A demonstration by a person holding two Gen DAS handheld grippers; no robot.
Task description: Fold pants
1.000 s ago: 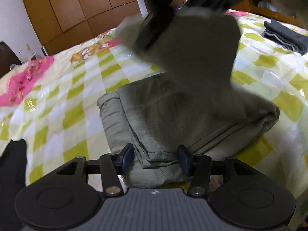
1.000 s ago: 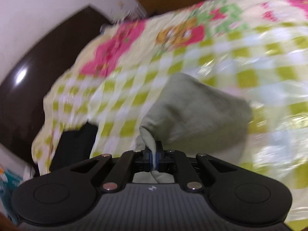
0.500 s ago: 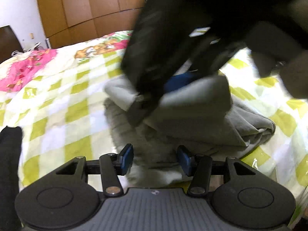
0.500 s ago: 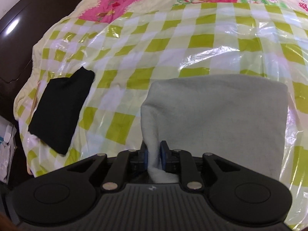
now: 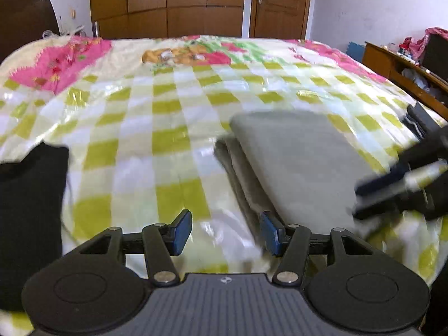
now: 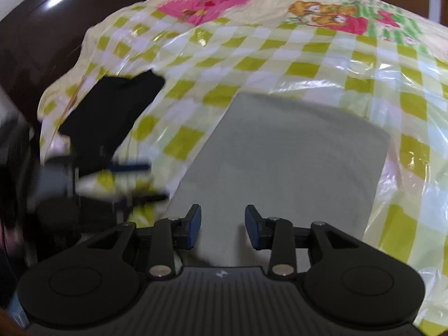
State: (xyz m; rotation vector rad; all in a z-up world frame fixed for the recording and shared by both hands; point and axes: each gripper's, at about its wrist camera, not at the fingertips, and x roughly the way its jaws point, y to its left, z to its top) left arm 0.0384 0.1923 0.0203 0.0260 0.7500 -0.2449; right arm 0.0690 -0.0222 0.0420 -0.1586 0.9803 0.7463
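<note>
- While spread above the near edge of the grey-green pants point(image 6: 285, 162), right tongs point(image 6: 223, 227) released: jaws just been opening, cloth below the gap, no pad pressing it.
- Left tongs point(image 5: 226, 233) likewise parted and empty, over bare checked bedcover point(image 5: 156, 145), right pad just beside the folded bundle's layered left edge.
- Pants folded into a compact rectangle, flat on the bed, top layer smooth, stacked edges visible on the left side in the left wrist view.
- Black garment point(image 5: 30, 210) lying apart on the bed's left edge.
- Farther off, pink cartoon print on the bedcover, then wooden wardrobe doors point(image 5: 168, 2) against the far wall.
</note>
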